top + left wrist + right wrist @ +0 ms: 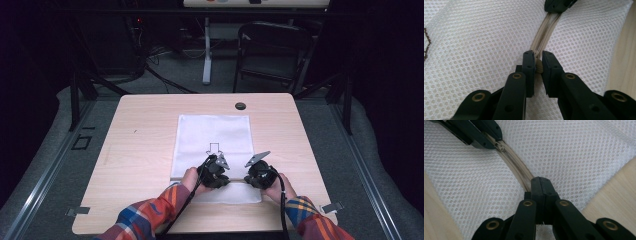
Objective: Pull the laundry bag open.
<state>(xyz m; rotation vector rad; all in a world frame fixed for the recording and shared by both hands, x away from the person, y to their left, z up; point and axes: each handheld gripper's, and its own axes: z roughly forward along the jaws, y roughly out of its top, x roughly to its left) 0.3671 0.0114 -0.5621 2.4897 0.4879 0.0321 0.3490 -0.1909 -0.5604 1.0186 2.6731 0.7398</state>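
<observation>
Grippers (214,172) (260,172) clamped on zipper (517,168) (mesh bag (215,132))

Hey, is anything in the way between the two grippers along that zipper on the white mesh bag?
Nothing visible. The left gripper pinches the zipper pull, the right gripper clamps the zipper farther along, and the tan stretch between them lies bare on the white mesh bag.

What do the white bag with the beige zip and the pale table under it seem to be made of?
White bag: probably a synthetic mesh fabric, matte, since it shows a regular honeycomb of small holes. Beige zip: looks like a woven tape with fine coil teeth. Pale table: wood or wood-look laminate, smooth, faint grain lines.
</observation>
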